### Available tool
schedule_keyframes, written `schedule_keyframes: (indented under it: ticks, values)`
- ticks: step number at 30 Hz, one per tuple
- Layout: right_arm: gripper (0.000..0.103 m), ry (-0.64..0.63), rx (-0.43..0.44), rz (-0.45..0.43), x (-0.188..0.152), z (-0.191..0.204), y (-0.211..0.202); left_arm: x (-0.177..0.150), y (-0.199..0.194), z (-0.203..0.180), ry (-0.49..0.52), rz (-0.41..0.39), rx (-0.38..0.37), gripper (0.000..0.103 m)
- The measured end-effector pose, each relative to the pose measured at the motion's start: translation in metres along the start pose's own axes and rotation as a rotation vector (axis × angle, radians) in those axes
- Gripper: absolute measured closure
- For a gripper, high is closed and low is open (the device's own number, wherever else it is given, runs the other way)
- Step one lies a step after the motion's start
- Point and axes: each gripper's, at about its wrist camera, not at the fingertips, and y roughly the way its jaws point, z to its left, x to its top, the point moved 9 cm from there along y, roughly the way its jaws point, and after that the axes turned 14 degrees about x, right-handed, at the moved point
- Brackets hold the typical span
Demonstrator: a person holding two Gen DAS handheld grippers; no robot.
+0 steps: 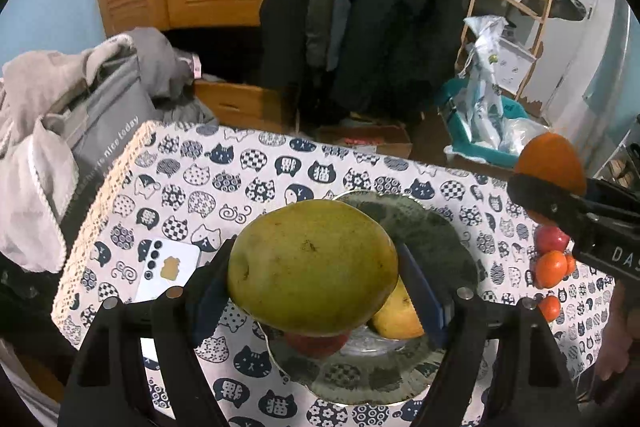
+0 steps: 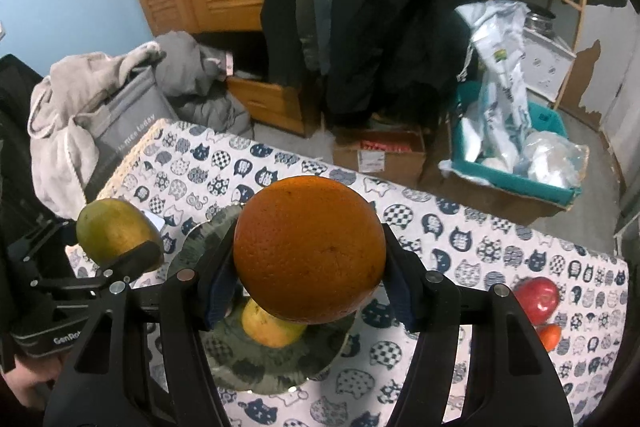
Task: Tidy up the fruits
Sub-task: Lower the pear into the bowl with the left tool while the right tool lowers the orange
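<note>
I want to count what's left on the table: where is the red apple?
The red apple lies on the cat-print tablecloth at the right edge of the right wrist view, right of the plate, with a small orange fruit just beside it.

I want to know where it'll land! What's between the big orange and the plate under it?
In the right wrist view, a yellow fruit lies on the plate directly below the orange, which the right gripper holds. Otherwise just air.

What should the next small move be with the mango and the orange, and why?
Probably lower the left gripper a little and set the mango on a bare part of the plate. Both fruits hang clamped above it, a yellow fruit and a red one already lie there, so placing one at a time avoids crowding the orange.
</note>
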Motion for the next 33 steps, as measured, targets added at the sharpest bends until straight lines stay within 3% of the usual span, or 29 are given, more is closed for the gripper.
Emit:
schedule_keyframes:
  ticks: [18, 31, 33]
  values:
    - [0.039, 0.054, -0.003, 0.143, -0.023, -0.018, 0.079, -0.024, 0.079, -0.007, -0.01, 0.163, 0.014, 0.022]
    - [0.039, 0.071, -0.004, 0.17, -0.032, -0.027, 0.089, -0.042, 0.11, -0.013, -0.044, 0.263, -0.021, 0.022]
    - [0.039, 0.074, -0.007, 0.173, -0.034, -0.028, 0.09, -0.042, 0.112, -0.014, -0.057, 0.275, -0.034, 0.028]
